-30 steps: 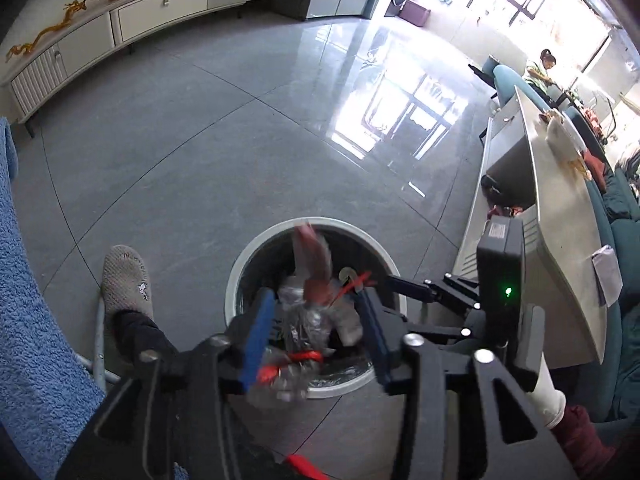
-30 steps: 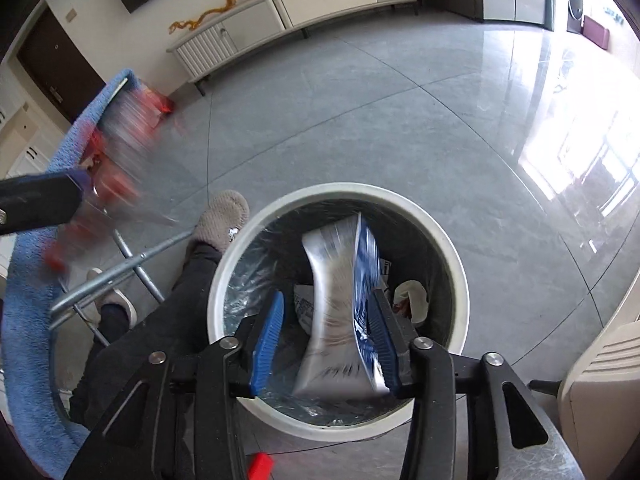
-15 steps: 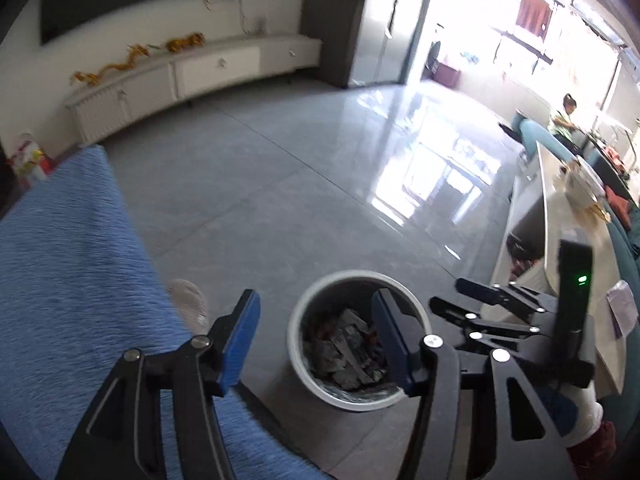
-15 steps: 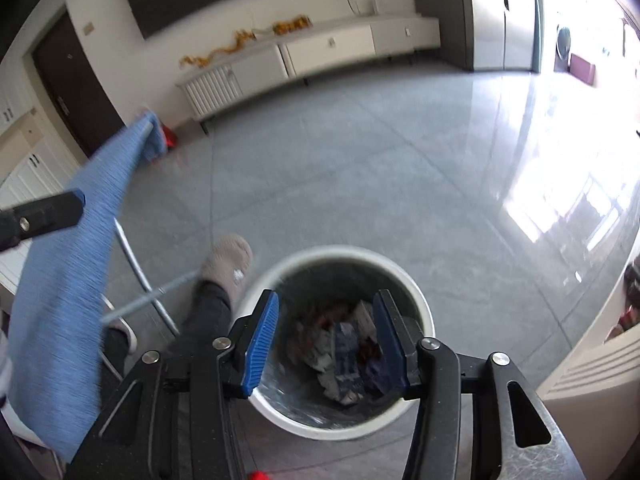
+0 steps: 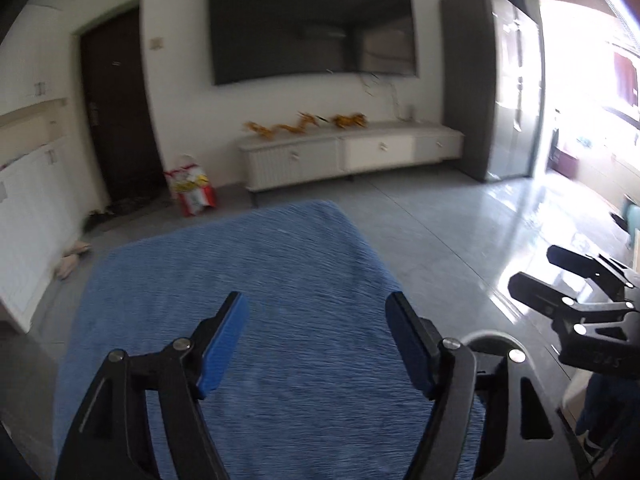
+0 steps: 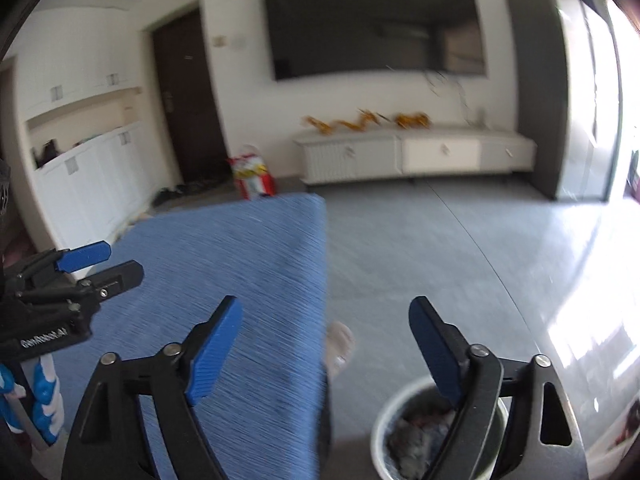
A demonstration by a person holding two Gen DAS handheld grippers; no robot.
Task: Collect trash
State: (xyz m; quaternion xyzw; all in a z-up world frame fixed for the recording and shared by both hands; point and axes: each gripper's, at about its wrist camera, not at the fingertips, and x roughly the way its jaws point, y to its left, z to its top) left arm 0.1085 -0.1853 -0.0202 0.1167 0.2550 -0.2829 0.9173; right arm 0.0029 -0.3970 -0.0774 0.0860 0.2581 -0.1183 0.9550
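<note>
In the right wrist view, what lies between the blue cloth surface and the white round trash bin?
A light slipper on grey floor tiles, between the blue cloth surface and the white round trash bin.

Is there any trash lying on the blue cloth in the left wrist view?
No. The blue cloth shows only its own ribbed weave, with nothing lying on the part in view.

White lettering "GenRobot.AI" on the black plastic body of the left gripper (image 6: 86,268), seen at the left edge of the right wrist view; slightly blurred, read with fair confidence.

Embossed marking on the black body of the right gripper (image 5: 556,276) in the left wrist view: too faint to read.

Red, white and yellow printed bag (image 5: 191,190) on the floor beside the dark door: print present, blurred, unreadable.
</note>
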